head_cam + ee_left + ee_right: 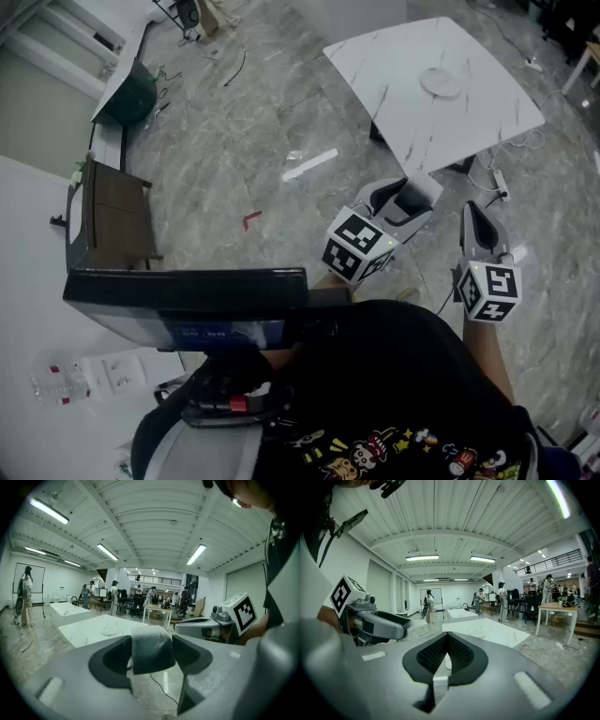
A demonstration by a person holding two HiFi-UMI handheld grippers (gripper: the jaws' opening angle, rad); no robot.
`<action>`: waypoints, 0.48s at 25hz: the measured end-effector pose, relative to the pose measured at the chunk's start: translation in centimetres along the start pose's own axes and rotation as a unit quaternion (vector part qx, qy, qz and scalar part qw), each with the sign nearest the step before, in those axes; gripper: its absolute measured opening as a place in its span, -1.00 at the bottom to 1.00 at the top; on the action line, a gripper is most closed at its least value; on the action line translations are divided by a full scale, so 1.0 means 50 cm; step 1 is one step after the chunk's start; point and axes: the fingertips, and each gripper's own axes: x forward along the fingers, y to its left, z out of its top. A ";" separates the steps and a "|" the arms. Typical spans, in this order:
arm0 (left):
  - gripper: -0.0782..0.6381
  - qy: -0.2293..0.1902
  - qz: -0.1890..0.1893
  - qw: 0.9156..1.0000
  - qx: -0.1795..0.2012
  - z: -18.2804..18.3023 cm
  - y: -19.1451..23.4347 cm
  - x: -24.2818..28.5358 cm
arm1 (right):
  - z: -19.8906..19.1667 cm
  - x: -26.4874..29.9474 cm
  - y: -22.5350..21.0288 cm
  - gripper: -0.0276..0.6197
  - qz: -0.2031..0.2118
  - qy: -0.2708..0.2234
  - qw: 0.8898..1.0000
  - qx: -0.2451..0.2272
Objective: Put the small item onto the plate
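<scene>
Short of the near corner of the white marble-patterned counter (394, 108), both grippers are held low. The right gripper (473, 220) is pinched together, empty. A round white plate (441, 82) sits mid-counter. The left gripper (401, 195) clamps a pale grey rounded small item (150, 648).

Glossy marble floor (262, 141), white marbled table (473, 108)

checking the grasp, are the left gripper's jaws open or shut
Shut: the left gripper clamps a small pale grey rounded block.
</scene>
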 end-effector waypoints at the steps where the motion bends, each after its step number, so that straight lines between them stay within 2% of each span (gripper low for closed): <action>1: 0.00 0.001 -0.001 1.000 -0.001 -0.003 0.002 0.000 | -0.003 0.003 0.001 -0.85 -0.001 0.001 1.000 0.000; 7: 0.00 0.006 0.006 1.000 -0.008 -0.015 0.016 -0.012 | -0.004 0.014 0.019 -0.84 0.006 -0.003 1.000 0.006; 12: 0.00 0.008 -0.005 1.000 -0.012 -0.015 0.000 0.012 | -0.009 0.002 -0.001 -0.84 -0.004 0.001 1.000 0.003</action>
